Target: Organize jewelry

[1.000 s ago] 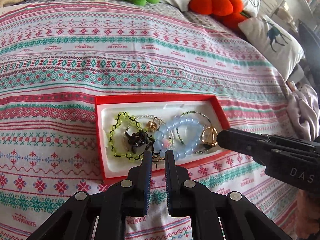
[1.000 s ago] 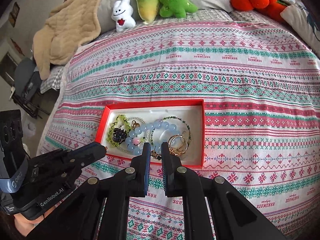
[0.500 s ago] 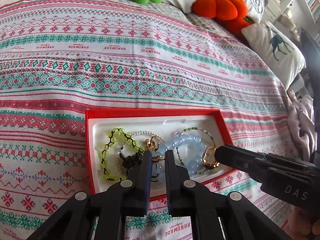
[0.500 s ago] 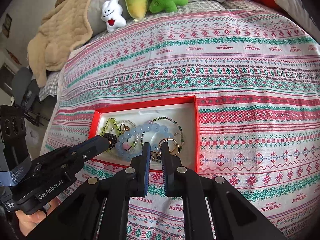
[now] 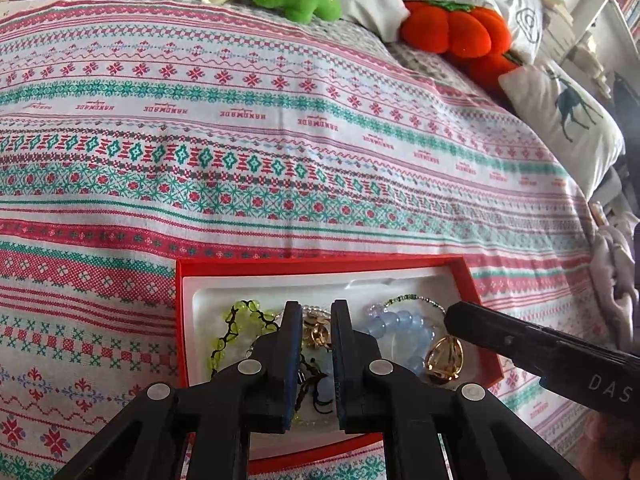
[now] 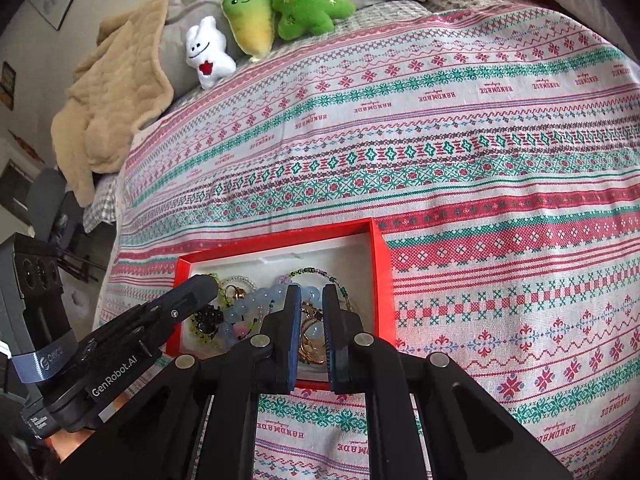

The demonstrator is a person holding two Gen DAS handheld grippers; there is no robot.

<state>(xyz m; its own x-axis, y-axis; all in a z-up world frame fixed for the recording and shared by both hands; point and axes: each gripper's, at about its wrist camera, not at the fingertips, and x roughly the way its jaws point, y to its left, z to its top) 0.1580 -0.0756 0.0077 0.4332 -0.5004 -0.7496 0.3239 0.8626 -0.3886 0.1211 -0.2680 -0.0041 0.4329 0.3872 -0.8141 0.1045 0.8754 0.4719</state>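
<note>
**Jewelry still tangled in the box, both grippers now over it**

You have hardly begun, by the look of it. All the jewelry still lies heaped together in the red box [image 5: 320,266] on the patterned bedspread [image 5: 280,140]: the green bead bracelet [image 5: 234,318] at the left, the blue bead bracelet [image 5: 404,326] in the middle, the gold ring [image 5: 444,360] at the right, with thin chains and a dark piece tangled between them. Nothing has been lifted out or sorted, so the whole job is left.

Your left gripper [image 5: 316,308] has just been opening a little; its jaws stand slightly apart above a small gold piece and pinch nothing. Your right gripper [image 6: 312,292] is clenched, its narrow gap empty above the gold rings [image 6: 310,336].

Against a second ago, both grippers have closed in: then their tips sat at the box's near edge, now they hang over its contents. The jewelry itself has not shifted.
</note>
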